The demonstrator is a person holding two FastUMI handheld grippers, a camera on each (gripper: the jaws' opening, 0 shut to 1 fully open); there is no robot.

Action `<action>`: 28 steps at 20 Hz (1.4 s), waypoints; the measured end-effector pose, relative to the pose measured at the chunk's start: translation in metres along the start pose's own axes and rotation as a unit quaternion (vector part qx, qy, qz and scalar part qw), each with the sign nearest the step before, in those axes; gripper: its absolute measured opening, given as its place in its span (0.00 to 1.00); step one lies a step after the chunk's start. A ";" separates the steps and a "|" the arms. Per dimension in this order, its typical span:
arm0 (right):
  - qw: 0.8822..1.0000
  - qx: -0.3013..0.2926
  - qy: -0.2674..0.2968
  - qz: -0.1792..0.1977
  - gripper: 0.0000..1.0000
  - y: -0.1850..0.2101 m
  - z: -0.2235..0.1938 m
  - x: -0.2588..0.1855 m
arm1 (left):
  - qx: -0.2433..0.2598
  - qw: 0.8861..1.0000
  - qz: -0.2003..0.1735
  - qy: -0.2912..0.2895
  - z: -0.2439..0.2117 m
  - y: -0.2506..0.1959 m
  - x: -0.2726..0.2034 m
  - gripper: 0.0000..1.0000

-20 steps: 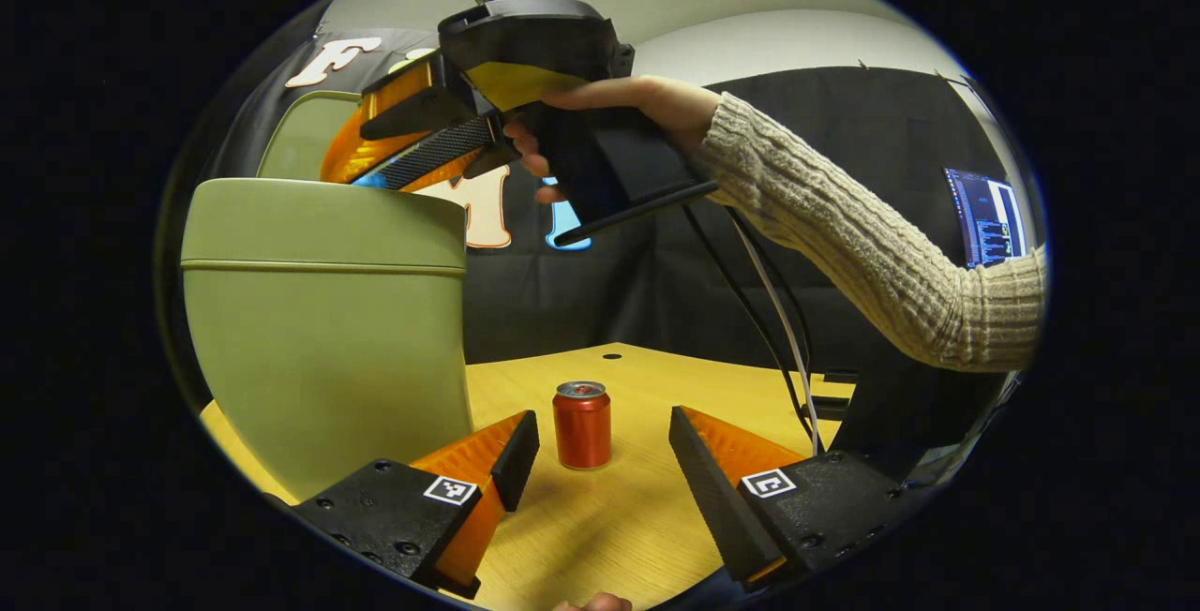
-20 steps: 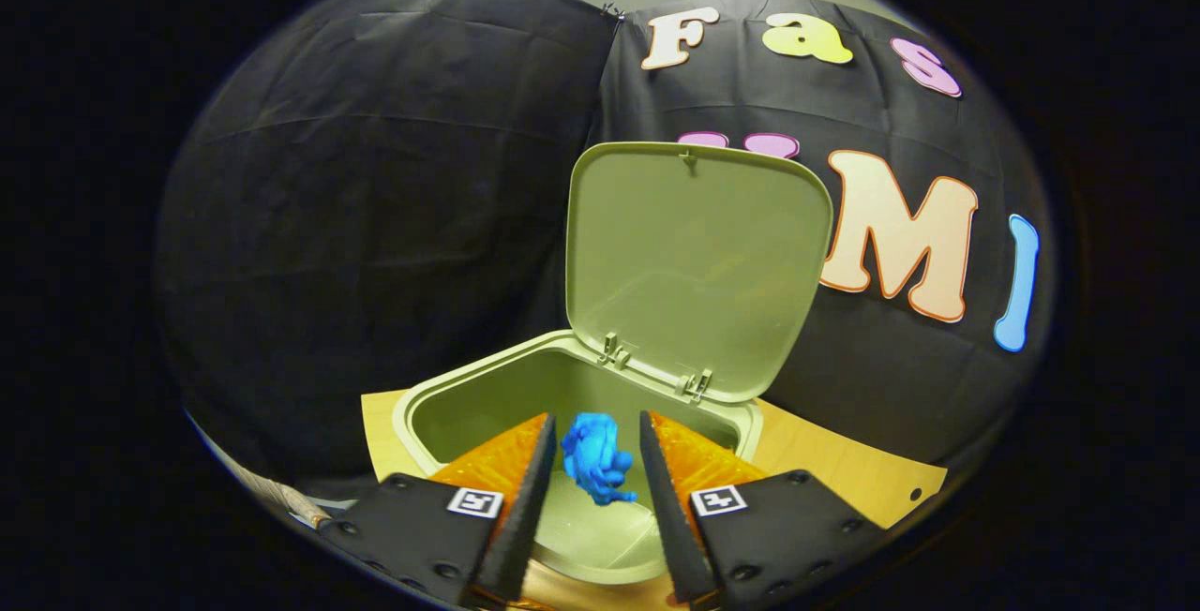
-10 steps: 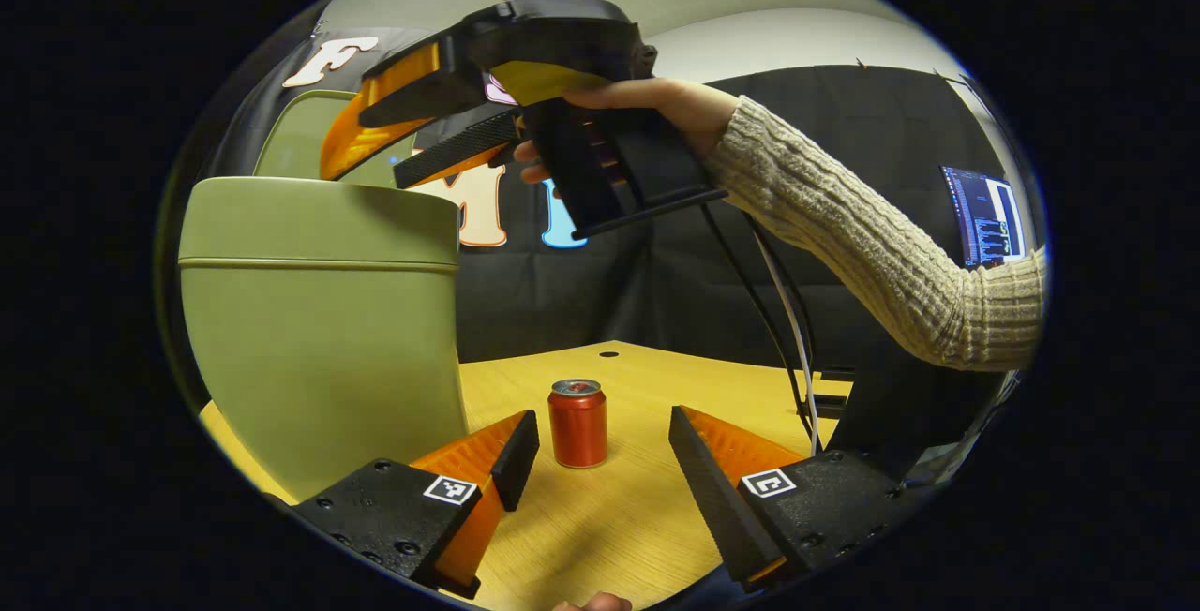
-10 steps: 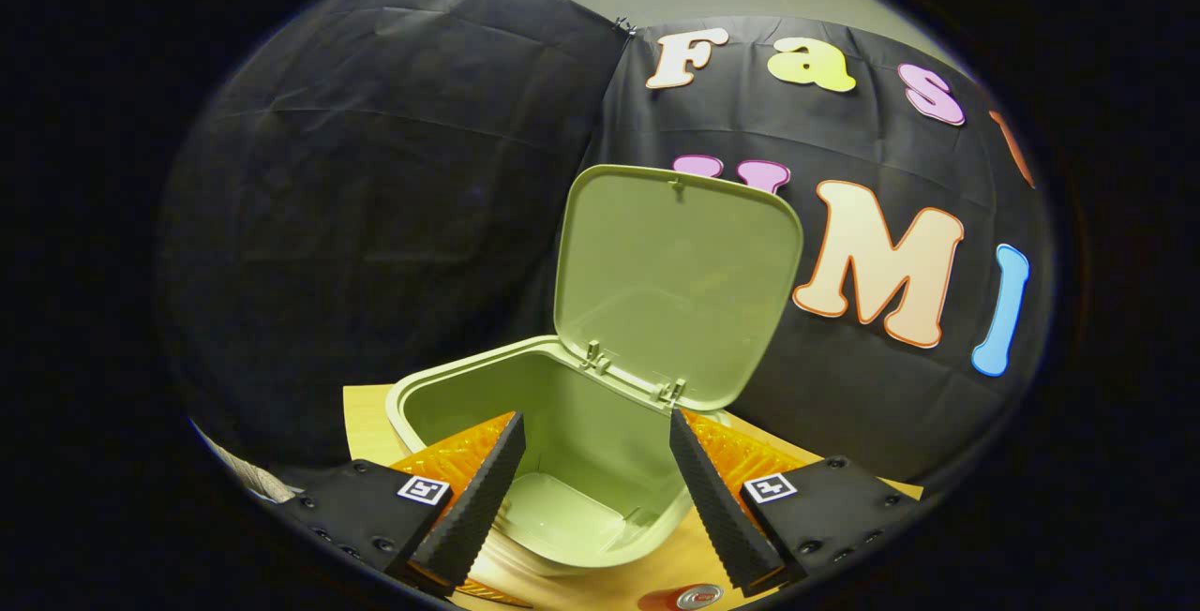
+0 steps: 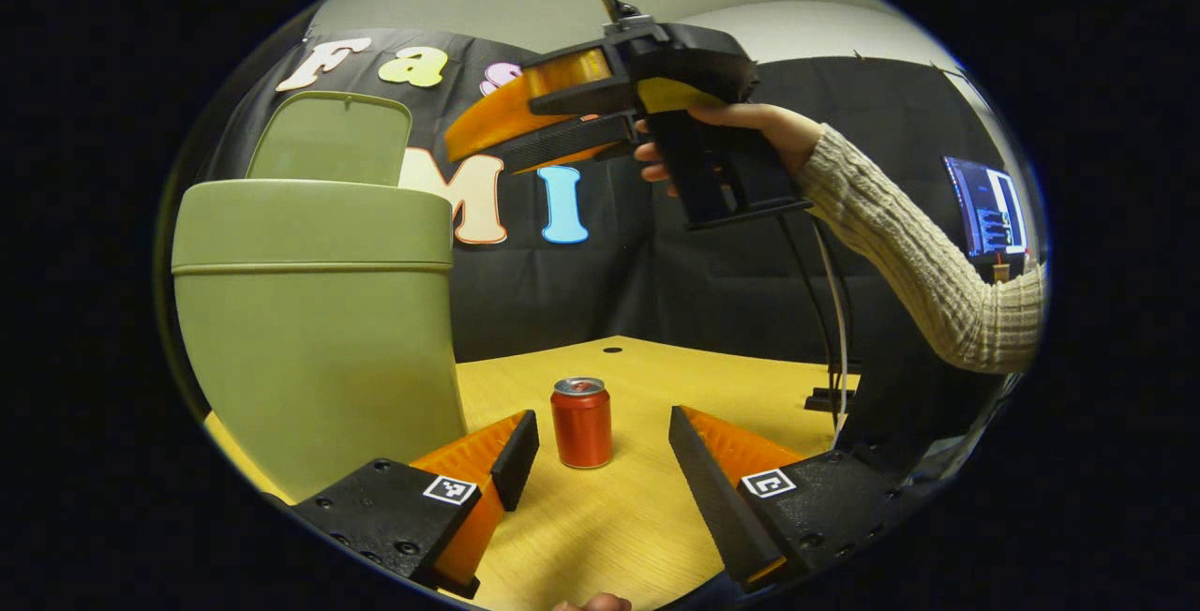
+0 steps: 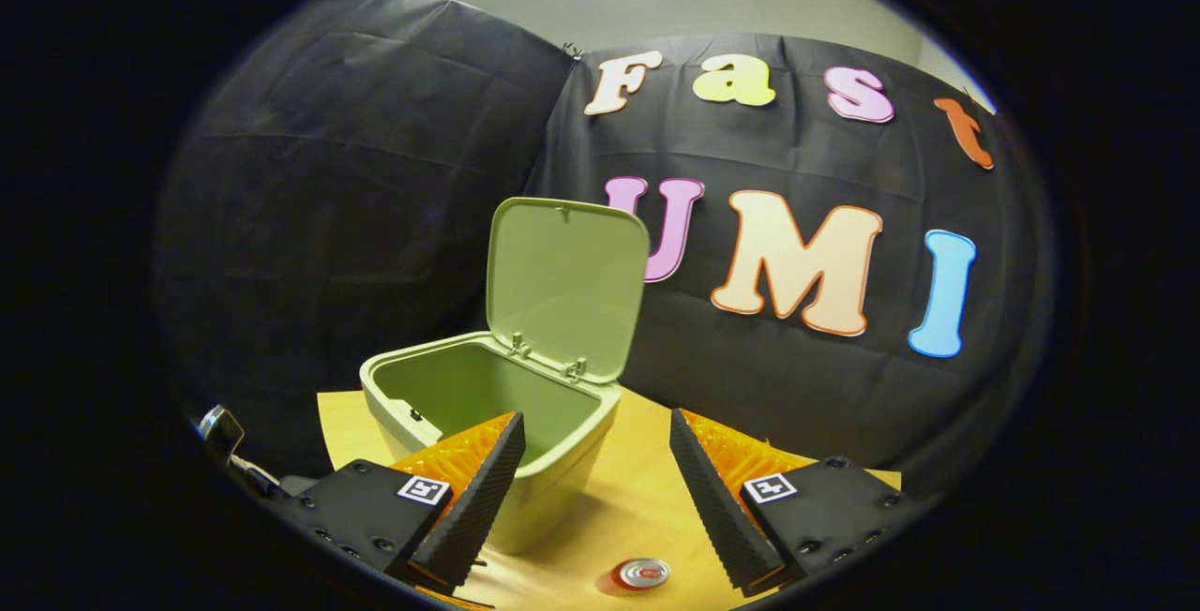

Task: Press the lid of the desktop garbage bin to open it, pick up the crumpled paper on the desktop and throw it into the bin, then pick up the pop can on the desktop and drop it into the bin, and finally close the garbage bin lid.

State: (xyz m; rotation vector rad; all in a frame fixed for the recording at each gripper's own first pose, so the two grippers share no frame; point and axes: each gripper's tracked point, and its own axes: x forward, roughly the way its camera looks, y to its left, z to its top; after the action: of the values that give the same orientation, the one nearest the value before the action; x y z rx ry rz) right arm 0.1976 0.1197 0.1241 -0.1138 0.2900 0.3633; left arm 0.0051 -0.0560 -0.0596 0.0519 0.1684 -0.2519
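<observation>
Left gripper view is showing the left gripper point(image 5: 595, 456) sitting low over the wooden desktop point(image 5: 600, 536), fingers spread and empty, with the red pop can point(image 5: 581, 424) standing upright just ahead between them, nothing blocking. The green garbage bin point(image 5: 319, 311) is rising close beside it, lid point(image 5: 330, 138) up. Farther off, the right gripper point(image 5: 502, 138) is hanging high, likewise spread; from there the can point(image 6: 642, 573) is lying below.

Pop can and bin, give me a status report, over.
Both grippers open and empty: left gripper low at the table, right gripper raised beside the bin. Lid up. Pop can upright on the table, untouched. Nothing in the way.
</observation>
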 end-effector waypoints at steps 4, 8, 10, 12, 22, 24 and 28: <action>0.999 0.012 -0.023 -0.041 0.98 -0.034 -0.013 -0.040 | 0.005 1.000 -0.003 0.002 0.002 -0.004 0.014 0.87; 0.997 0.036 -0.038 -0.060 0.97 -0.049 -0.039 -0.072 | -0.006 1.000 0.000 0.013 -0.001 -0.007 0.034 0.87; 0.996 0.045 -0.038 -0.068 1.00 -0.053 -0.058 -0.085 | -0.008 1.000 0.005 0.020 -0.004 -0.006 0.044 0.87; 0.995 0.054 -0.040 -0.080 0.97 -0.057 -0.078 -0.097 | -0.012 1.000 0.012 0.026 -0.006 -0.003 0.055 0.87; 0.983 0.077 -0.024 -0.164 1.00 -0.082 -0.176 -0.145 | -0.025 0.997 0.044 0.054 -0.020 0.007 0.096 0.87; 0.982 0.087 -0.023 -0.166 0.97 -0.084 -0.188 -0.147 | -0.027 0.996 0.049 0.064 -0.025 0.009 0.104 0.88; 0.980 0.113 -0.022 -0.162 0.97 -0.091 -0.201 -0.147 | -0.024 0.993 0.073 0.089 -0.038 0.019 0.116 0.88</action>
State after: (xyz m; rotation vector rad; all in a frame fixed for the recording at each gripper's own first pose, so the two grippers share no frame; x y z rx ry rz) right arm 0.0474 -0.0462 -0.0180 0.0707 0.2612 0.0083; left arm 0.1142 -0.0634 -0.1161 0.0386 0.3476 -0.0964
